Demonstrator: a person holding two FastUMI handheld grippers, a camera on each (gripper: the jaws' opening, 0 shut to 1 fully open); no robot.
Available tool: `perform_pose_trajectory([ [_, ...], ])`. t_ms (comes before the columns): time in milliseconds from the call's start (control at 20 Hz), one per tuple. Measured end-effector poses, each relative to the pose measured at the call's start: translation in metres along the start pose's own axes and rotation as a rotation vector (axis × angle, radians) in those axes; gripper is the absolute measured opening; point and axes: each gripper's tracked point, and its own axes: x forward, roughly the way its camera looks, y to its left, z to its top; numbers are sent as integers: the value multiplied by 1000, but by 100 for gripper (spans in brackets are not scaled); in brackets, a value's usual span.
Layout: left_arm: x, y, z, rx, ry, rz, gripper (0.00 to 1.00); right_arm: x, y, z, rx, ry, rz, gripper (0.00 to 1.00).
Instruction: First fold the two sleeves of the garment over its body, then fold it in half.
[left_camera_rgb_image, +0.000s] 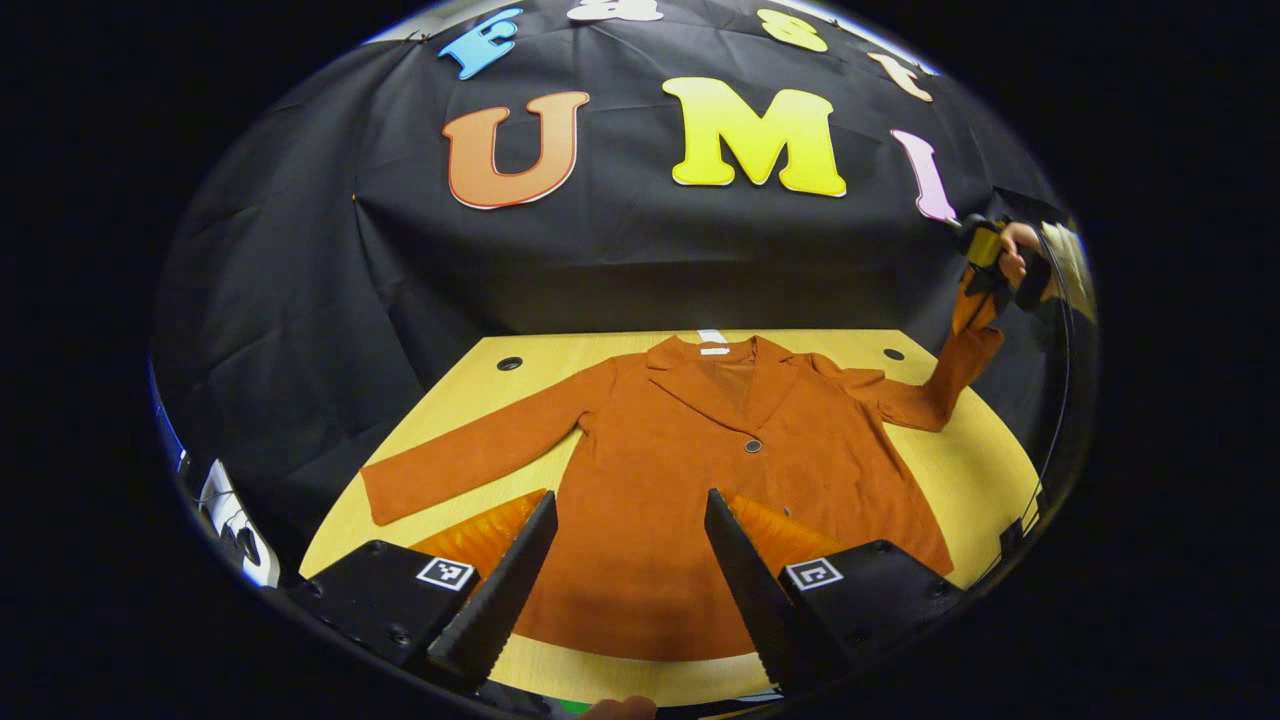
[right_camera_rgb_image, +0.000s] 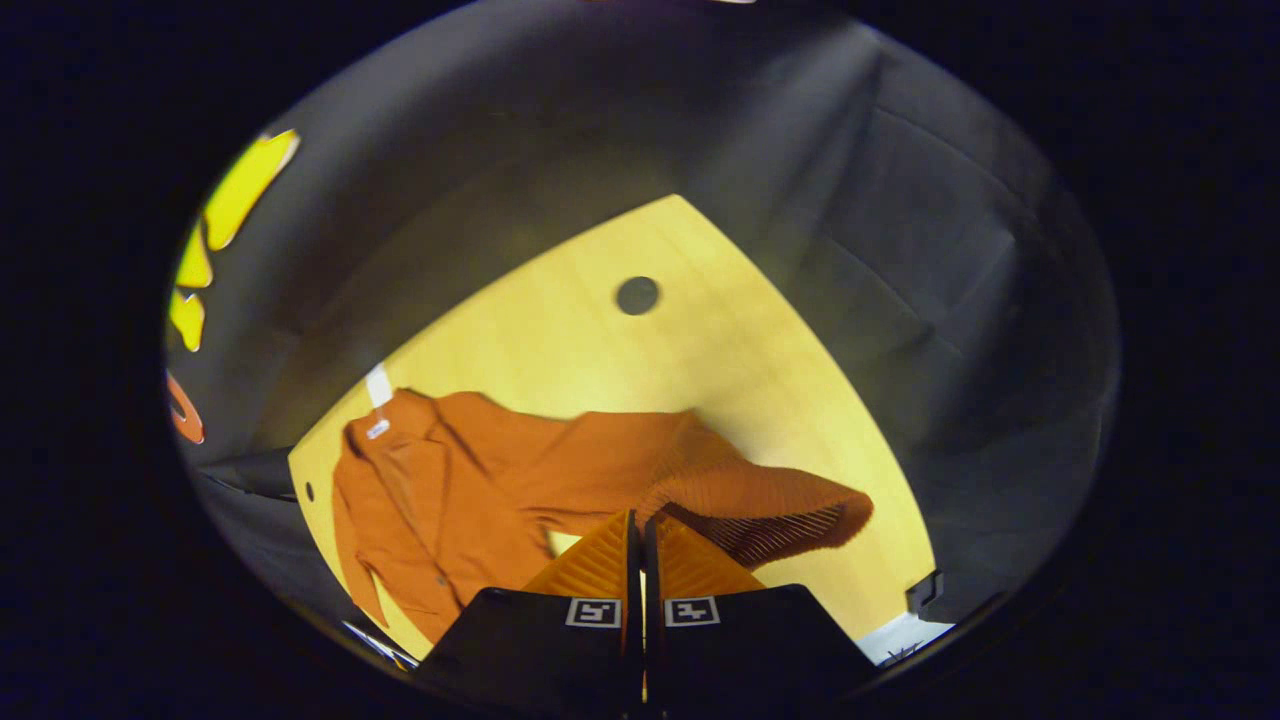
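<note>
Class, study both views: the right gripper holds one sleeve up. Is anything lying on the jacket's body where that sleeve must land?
Nothing visible does. The right gripper holds the sleeve lifted beside the jacket's body, whose front lies flat and bare on the table.

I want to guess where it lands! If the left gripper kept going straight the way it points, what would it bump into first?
Most likely the coat. The left gripper has its jaws open and aimed at the coat's lower front, lying flat on the table. Nothing seems to lie in between, though depth is hard to judge.
</note>
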Motion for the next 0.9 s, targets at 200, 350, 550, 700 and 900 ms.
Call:
perform_pose_trajectory([
  [200,-1,26,-6,-9,-12,-19,96,-19,134,-16,-119,-31,96,1],
  [350,-5,47,-20,-25,-7,-25,96,-17,227,-45,-198,-22,144,1],
  [550,-11,80,-46,-91,29,13,96,11,324,-101,-248,11,155,1],
  [700,-17,101,-65,-172,63,28,97,45,376,-142,-290,66,152,2],
  [900,-26,137,-84,-191,84,83,97,89,414,-187,-342,108,105,1],
])
